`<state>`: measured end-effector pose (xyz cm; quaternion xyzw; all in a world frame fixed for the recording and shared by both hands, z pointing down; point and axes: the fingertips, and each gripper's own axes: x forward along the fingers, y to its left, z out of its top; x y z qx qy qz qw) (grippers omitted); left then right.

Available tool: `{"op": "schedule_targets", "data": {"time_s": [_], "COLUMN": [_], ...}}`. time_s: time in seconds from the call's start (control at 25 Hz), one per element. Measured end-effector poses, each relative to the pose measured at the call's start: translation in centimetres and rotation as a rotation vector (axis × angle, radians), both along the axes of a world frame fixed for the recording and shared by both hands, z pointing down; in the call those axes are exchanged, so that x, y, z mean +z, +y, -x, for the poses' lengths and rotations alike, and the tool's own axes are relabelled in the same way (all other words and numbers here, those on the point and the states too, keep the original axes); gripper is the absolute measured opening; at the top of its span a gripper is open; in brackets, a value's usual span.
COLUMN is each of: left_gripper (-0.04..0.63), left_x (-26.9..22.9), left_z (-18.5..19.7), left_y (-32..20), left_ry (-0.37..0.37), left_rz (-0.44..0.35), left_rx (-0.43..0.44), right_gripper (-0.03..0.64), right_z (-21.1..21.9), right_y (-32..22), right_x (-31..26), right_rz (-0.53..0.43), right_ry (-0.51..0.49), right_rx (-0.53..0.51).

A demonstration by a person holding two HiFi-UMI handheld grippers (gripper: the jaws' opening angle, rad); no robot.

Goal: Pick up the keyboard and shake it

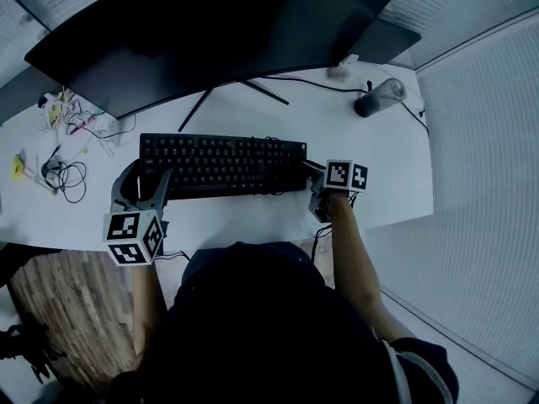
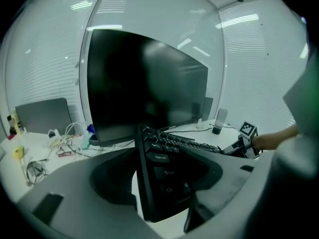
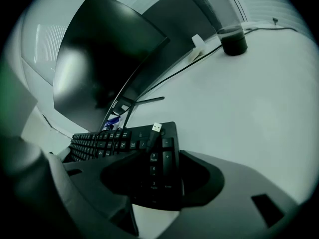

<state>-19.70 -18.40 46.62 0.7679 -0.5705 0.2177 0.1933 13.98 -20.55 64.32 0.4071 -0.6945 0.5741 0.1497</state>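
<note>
Now left tool (image 1: 149,172), right tool (image 1: 312,178) both spread, each straddling one end of keyboard (image 1: 223,162) on desk (image 1: 387,167).

Grey curved jaws on left gripper (image 1: 150,176), right gripper (image 1: 310,175); white cubes (image 1: 133,237), black square markers; dark short-sleeved top (image 1: 253,326).

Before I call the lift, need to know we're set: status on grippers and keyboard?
Left hand-held gripper open, straddling left end of keyboard. Right hand-held gripper open at its right end. Keyboard on desk, unclamped. Loose USB plug lies on its keys.
</note>
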Motion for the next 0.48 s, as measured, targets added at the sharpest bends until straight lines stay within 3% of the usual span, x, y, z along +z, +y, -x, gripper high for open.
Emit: {"op": "schedule_targets", "data": {"time_s": [0.2,0.48], "left_gripper": [0.264,0.264], "left_x": [5.0,11.8], "left_z": [0.3,0.3], "left_y": [0.4,0.2], "left_ry": [0.146,0.280], "left_rz": [0.076,0.157], "left_rx": [-0.024,-0.044], "right_gripper": [0.238,0.231], "right_z": [-2.2,-3.8], "right_y": [-0.4,-1.5], "right_x": [-0.8,-0.5], "right_rz": [-0.031,-0.052], "right_ry": [0.144,0.291], "right_rx": [-0.011,-0.039]}}
